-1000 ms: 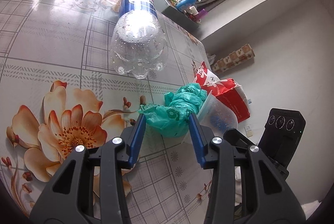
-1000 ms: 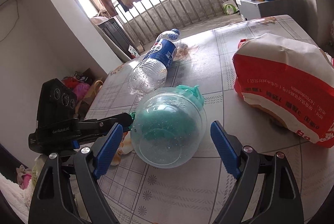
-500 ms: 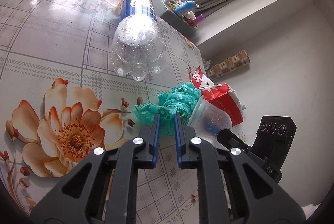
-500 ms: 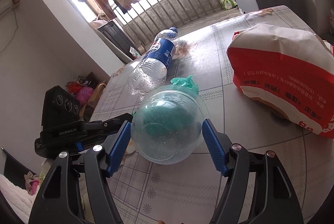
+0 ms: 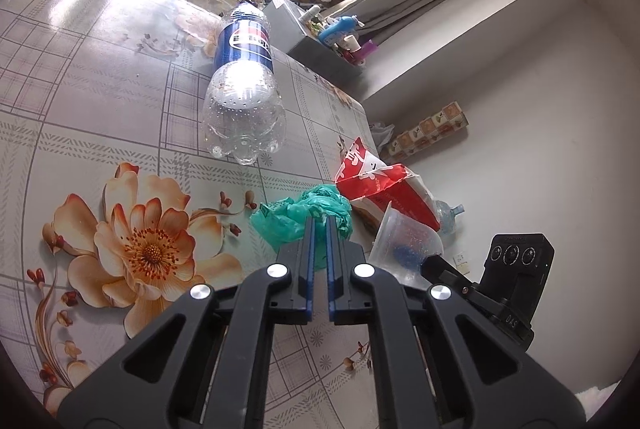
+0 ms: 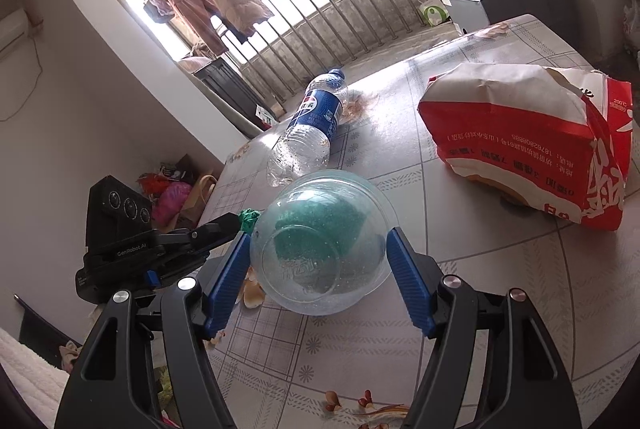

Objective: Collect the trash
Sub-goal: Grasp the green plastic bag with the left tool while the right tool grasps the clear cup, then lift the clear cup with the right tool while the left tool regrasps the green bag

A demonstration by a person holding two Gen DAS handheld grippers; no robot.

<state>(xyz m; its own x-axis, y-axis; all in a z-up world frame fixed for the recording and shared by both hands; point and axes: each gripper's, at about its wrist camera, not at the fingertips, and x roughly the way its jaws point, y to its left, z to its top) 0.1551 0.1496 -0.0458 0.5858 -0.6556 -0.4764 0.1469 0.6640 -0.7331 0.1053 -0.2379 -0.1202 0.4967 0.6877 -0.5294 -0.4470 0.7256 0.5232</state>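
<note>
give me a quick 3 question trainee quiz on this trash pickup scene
1. True or false: the plastic bottle stands upright on the table.
2. What does the left gripper pinch: A the green plastic bag, B the red and white paper bag, C the bottle?
3. Fill in: the right gripper has its pads on either side of the clear plastic ____.

Key: 1 false, it lies on its side. 2 A. 3 cup.

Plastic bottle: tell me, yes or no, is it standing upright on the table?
No. The plastic bottle lies on its side on the floral table, cap end pointing toward the window railing.
</note>
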